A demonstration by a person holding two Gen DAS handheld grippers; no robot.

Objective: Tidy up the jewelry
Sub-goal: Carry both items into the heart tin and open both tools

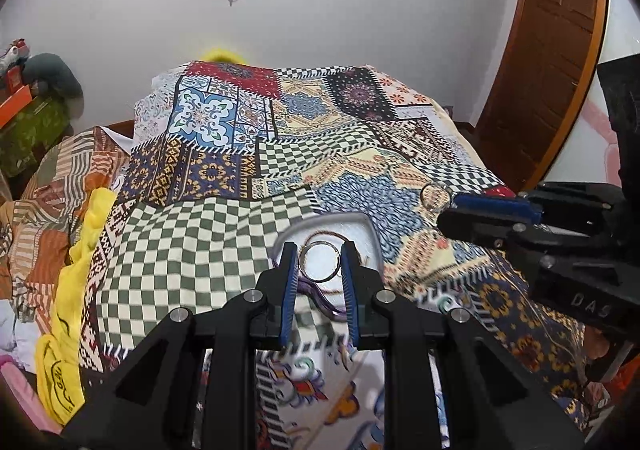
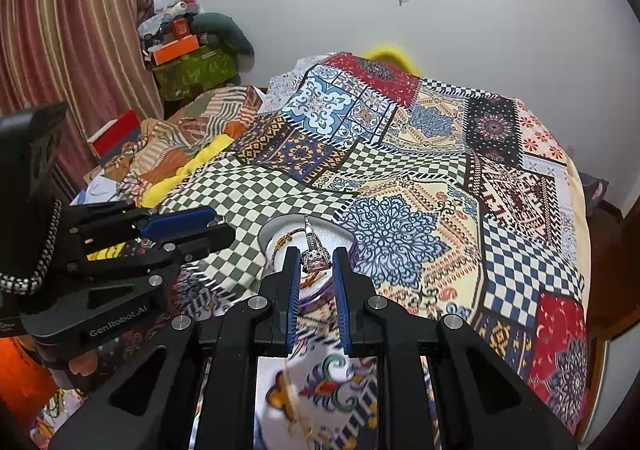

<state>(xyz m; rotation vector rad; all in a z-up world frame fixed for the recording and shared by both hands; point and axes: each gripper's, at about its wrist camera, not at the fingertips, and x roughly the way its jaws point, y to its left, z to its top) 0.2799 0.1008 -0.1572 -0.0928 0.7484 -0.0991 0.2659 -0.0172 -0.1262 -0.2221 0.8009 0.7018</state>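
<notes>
Left gripper: matte black linkage frame, branching into angular arms with triangular cut-outs; four round silver screw heads are showing at the pivots. Two narrow blue finger pads with fine ribbed inner faces are running along the black fingers. Seen from the right wrist view, its side is carrying white lettering "GenRobot.AI", and a black-and-white braided cable is hanging beside the body.

Right gripper: identical black frame, silver pivot screws, ribbed blue finger pads. Seen from the left wrist view, its housing is showing raised letters "DAS". A patch of skin is showing beneath each housing.
</notes>
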